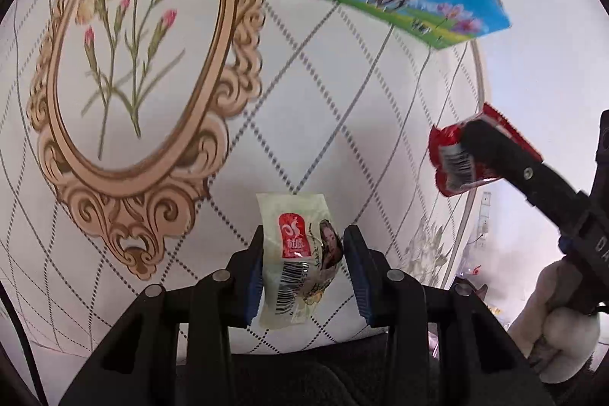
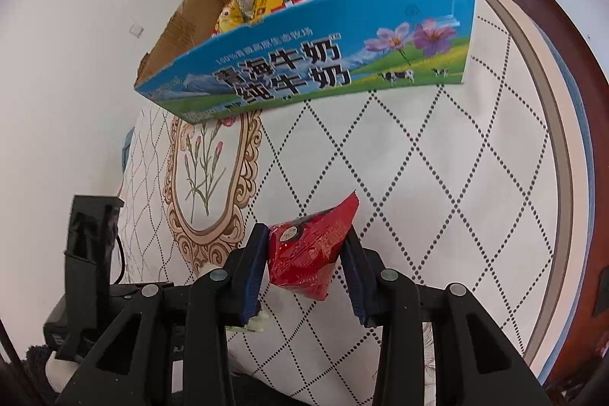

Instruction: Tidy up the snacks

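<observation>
A blue-and-green printed cardboard milk box (image 2: 304,63) with purple flowers, black-and-white cows and a brown inside sits on a white quilted cover (image 2: 437,177) patterned with dotted grey diamonds and a gold-framed pink carnation motif (image 1: 125,71).

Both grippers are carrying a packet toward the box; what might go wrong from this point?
1. The red snack packet is pinched at one crumpled end by the right gripper, so it may slip.
2. The cardboard box has a tall front wall and is already partly filled, so a low release could catch its rim.
3. The clear packet hangs loosely from the left gripper.
</observation>
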{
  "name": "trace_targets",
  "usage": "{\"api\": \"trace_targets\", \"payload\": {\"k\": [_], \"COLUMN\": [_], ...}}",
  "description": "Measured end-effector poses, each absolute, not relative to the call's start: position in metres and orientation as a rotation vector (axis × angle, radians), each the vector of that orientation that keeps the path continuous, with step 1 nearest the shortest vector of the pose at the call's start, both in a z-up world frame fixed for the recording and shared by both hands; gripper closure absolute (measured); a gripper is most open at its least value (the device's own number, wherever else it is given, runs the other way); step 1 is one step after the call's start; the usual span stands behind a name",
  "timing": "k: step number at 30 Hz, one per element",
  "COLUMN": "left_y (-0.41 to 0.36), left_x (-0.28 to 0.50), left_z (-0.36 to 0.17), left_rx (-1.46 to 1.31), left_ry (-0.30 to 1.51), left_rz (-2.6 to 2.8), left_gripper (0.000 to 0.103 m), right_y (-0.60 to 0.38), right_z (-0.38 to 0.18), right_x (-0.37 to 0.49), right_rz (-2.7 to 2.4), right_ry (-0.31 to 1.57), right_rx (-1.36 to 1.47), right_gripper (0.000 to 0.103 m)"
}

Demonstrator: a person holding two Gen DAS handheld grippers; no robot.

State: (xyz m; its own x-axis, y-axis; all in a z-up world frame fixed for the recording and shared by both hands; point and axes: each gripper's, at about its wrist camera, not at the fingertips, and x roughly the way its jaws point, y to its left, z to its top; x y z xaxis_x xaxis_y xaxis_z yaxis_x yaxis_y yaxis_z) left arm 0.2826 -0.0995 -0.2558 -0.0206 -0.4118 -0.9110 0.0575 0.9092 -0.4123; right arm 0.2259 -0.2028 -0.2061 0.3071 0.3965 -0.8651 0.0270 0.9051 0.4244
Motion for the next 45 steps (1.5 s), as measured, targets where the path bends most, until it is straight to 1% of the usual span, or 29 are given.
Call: {"api": "trace_targets", "payload": {"k": [3, 6, 10, 12, 15, 16, 21, 23, 24, 25, 26, 27, 28, 29, 38, 45], "left_y": [-0.097, -0.088, -0.074, -0.065, -0.05, -0.038, -0.038, -0.039, -0.038, -0.039, -0.039, -0.04, -0.042, -0.043, -0.057, -0.061], "left_x": [0.319, 0.36, 0.409, 0.432, 0.461, 0.464, 0.48, 0.488, 0.491, 0.495, 0.497, 0.498, 0.5, 0.5, 0.497, 0.487], "left_z": [-0.22, -0.186, -0.152, -0.149, -0.154, -0.161, -0.19, -0.201, -0.206, -0.21, -0.211, -0.212, -0.213, -0.213, -0.216, -0.206], "left_rx": [-0.244, -0.273, -0.252, -0.221, -0.172, -0.156, -0.105, -0.088, -0.074, -0.068, -0.067, -0.056, -0.035, -0.037, -0.021, -0.01], "left_ry": [1.452, 1.37, 1.295, 1.273, 1.29, 1.3, 1.36, 1.392, 1.403, 1.402, 1.392, 1.381, 1.378, 1.37, 1.359, 1.335], "left_rz": [-0.35, -0.352, -0.337, -0.296, -0.247, -0.235, -0.177, -0.142, -0.116, -0.104, -0.098, -0.092, -0.081, -0.088, -0.086, -0.092], "left_gripper": [0.067, 0.067, 0.067, 0.067, 0.066, 0.066, 0.066, 0.062, 0.058, 0.05, 0.041, 0.032, 0.014, 0.011, 0.009, 0.009], "right_y": [-0.207, -0.209, -0.209, -0.207, -0.2, -0.197, -0.181, -0.18, -0.18, -0.181, -0.182, -0.184, -0.187, -0.191, -0.217, -0.231], "right_z": [-0.184, -0.158, -0.128, -0.119, -0.116, -0.119, -0.152, -0.167, -0.175, -0.181, -0.187, -0.191, -0.193, -0.194, -0.192, -0.191], "right_x": [0.243, 0.267, 0.306, 0.327, 0.358, 0.369, 0.41, 0.42, 0.425, 0.43, 0.432, 0.433, 0.435, 0.435, 0.434, 0.426], "right_rz": [0.264, 0.272, 0.276, 0.278, 0.286, 0.288, 0.282, 0.274, 0.27, 0.262, 0.253, 0.244, 0.233, 0.22, 0.021, -0.022], "right_ry": [1.191, 1.133, 1.069, 1.051, 1.048, 1.056, 1.182, 1.224, 1.253, 1.274, 1.294, 1.309, 1.314, 1.308, 1.29, 1.289], "right_rx": [0.396, 0.391, 0.361, 0.346, 0.326, 0.327, 0.299, 0.308, 0.306, 0.31, 0.311, 0.311, 0.312, 0.31, 0.15, 0.149], "right_gripper": [0.062, 0.062, 0.062, 0.062, 0.062, 0.062, 0.062, 0.062, 0.061, 0.059, 0.046, 0.025, 0.015, 0.008, 0.005, 0.005]}}
